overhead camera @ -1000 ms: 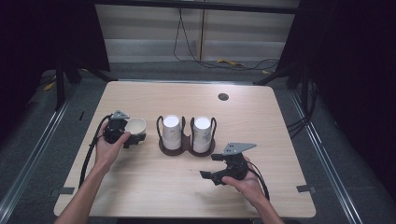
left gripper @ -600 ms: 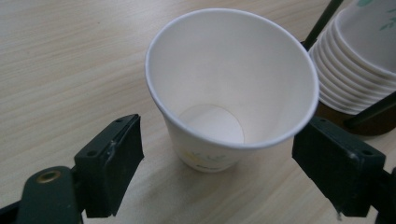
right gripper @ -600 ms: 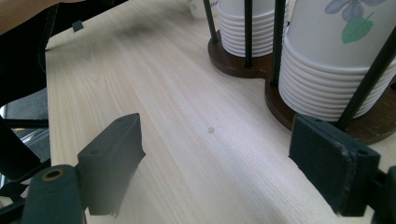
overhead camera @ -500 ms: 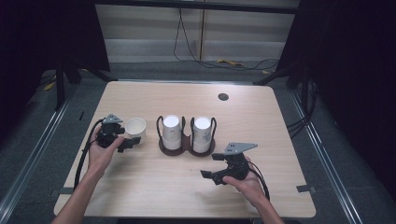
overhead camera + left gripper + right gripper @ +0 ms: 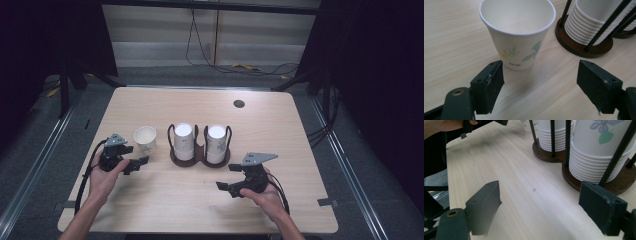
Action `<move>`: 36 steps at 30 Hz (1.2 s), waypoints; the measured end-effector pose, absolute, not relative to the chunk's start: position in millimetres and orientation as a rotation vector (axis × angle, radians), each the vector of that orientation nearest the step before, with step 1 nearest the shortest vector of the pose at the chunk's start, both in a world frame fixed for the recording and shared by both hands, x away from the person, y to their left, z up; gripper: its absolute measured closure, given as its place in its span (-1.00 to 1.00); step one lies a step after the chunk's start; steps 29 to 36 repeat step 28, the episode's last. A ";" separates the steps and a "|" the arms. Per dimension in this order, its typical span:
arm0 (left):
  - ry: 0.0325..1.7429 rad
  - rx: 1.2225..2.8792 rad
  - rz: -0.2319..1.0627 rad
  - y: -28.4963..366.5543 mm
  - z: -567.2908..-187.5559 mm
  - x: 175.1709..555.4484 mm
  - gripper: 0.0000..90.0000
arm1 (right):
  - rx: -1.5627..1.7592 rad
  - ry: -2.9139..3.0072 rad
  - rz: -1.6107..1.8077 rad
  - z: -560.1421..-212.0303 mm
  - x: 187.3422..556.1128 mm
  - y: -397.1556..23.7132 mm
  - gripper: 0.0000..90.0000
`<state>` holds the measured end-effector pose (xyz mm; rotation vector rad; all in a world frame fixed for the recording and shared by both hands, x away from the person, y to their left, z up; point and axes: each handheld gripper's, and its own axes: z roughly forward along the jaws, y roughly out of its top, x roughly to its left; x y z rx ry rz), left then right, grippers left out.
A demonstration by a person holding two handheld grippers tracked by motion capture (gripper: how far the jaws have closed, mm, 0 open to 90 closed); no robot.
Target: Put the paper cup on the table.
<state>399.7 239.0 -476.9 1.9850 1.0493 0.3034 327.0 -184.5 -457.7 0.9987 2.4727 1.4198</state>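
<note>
So the single paper cup (image 5: 145, 139) stands upright on the table (image 5: 280, 125), toward the left edge and about midway between the far and near edges — rim up, empty, with a little flower print on its side. The left gripper (image 5: 131, 160) sits just on the near side of it, jaws spread wide and holding nothing. In the left gripper view the cup (image 5: 517, 32) stands past the jaw tips, nearer the left jaw, with bare wood between them, so it isn't touched.

Right of the cup, near the middle of the table, is the dark wooden cup holder (image 5: 200, 156) with its thin black rods, carrying two stacks of nested cups (image 5: 184, 141) side by side.

The right gripper (image 5: 231, 177) is closer to the near edge, right of centre, jaws also wide apart and empty — its own view looks across bare wood at the holder (image 5: 621, 182), stacks at the upper right.
</note>
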 end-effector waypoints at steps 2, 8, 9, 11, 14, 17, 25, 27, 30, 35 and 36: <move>0.992 2.005 0.277 238.0 -471.2 388.8 -0.52 | 1.003 2.470 1.418 -457.9 327.2 -185.1 -0.61; 0.941 1.985 0.243 232.4 -470.8 372.1 -0.52 | 1.016 2.461 1.415 -458.9 327.2 -186.0 -0.61; 0.946 1.974 0.244 229.3 -472.0 368.5 -0.53 | 1.016 2.461 1.411 -459.0 327.2 -185.8 -0.61; 0.940 1.982 0.220 221.1 -473.6 363.4 -0.52 | 1.014 2.458 1.415 -458.7 326.3 -186.1 -0.61; 0.907 1.989 0.193 208.7 -470.5 353.3 -0.52 | 1.033 2.441 1.416 -458.5 325.5 -187.8 -0.61; 0.877 2.006 0.168 199.2 -465.1 340.5 -0.53 | 1.053 2.423 1.417 -460.0 324.3 -191.1 -0.61; 0.816 2.018 0.171 193.6 -480.7 325.3 -0.54 | 1.106 2.383 1.417 -465.0 321.8 -192.8 -0.61; 0.844 2.035 0.154 195.3 -486.1 327.2 -0.54 | 1.122 2.368 1.413 -466.0 321.8 -193.6 -0.61; 0.848 2.018 0.146 196.6 -486.7 328.9 -0.54 | 1.129 2.363 1.403 -466.8 322.0 -194.2 -0.61; 0.848 2.018 0.146 196.6 -486.7 328.9 -0.54 | 1.129 2.363 1.403 -466.8 322.0 -194.2 -0.61; 0.848 2.018 0.146 196.6 -486.7 328.9 -0.54 | 1.129 2.363 1.403 -466.8 322.0 -194.2 -0.61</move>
